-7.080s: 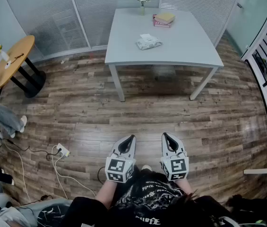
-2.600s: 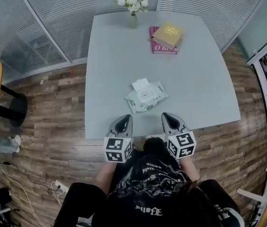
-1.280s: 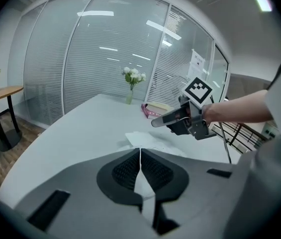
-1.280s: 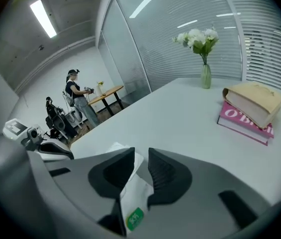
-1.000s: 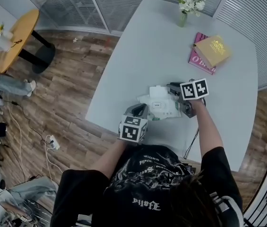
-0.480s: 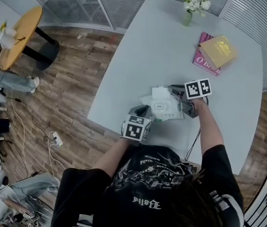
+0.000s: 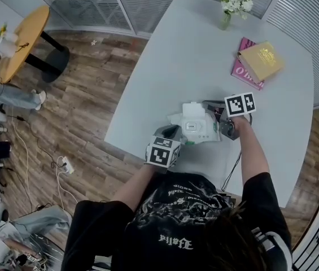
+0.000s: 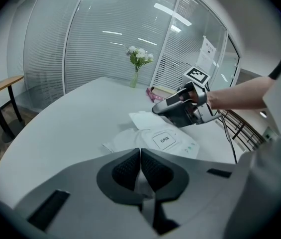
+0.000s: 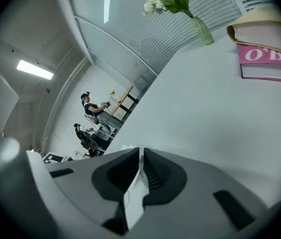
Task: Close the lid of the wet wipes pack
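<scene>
1. Two dark ribbed pads of the left gripper (image 8: 140,152) are pressed together. A thin white sliver, apparently the pack's near edge, is caught between them.
2. Just ahead of that gripper's tips lies the white soft-film wet wipes pack (image 8: 172,142), flat on the pale grey table (image 7: 170,61) near its front edge. A square label reading "OPEN" faces up on top of the pack.
3. On the side of the pack farthest from the left gripper, the white lid flap (image 8: 141,119) is folded back off the top, so the pack is not yet closed.
4. The right gripper (image 9: 141,152) reaches in from the left gripper's right, with its tips at that flap. Its jaws have just been closing and now pinch a thin white sheet, which looks like the flap's edge.
5. Beyond the right gripper, well apart from the pack, a pink book (image 7: 238,72) lies with a yellow book (image 7: 262,60) on top of it.
6. Farther still, at the table's far edge, stands a slim glass vase of white flowers (image 7: 227,18).
7. Well off to the left gripper's left, away from the grey table, a round wooden side table (image 7: 21,41) stands on the wood-plank floor (image 7: 86,112).
</scene>
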Demonstrator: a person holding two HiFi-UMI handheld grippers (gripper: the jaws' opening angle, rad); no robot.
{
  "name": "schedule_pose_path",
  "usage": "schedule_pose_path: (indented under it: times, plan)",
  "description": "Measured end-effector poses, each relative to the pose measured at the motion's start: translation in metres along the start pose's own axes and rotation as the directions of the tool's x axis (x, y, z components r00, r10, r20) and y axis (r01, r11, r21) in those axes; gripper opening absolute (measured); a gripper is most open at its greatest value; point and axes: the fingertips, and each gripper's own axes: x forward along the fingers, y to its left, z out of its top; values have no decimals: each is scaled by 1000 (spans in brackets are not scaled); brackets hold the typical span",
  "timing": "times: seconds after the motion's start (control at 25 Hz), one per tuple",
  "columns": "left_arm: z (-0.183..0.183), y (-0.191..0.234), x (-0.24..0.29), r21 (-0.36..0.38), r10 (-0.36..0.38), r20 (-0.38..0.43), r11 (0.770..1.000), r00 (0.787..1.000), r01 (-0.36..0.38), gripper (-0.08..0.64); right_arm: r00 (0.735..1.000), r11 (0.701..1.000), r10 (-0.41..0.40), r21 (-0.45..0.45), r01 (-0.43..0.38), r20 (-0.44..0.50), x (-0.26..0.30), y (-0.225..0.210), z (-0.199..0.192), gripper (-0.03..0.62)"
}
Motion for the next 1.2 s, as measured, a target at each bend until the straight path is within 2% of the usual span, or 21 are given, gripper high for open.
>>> schedule_pose_path:
  times: [0.4,0.72,0.88,1.04,1.2]
  plan:
    - [-1,3,-5,-12,-12,10,1000,1000,13,9,997,995,63,-84,-59,54,-13,36,7,17]
    - [-1,3,-5,-40,-68,15,997,998,68,9,992,988,69,-146,-53,106,-27,60,-11,38]
    - [-1,2,-5,-51,-80,17,995,997,81,9,993,978,40,-210,-16,111,-31,67,-20,46]
    - [1,3,-9,-110,-118,47,986,992,123,11,994,954,-3,-299,36,111,-34,70,-31,55]
    - [1,8,-17,-138,-99,84,984,991,110,11,992,929,-56,-358,94,115,-35,74,-42,63]
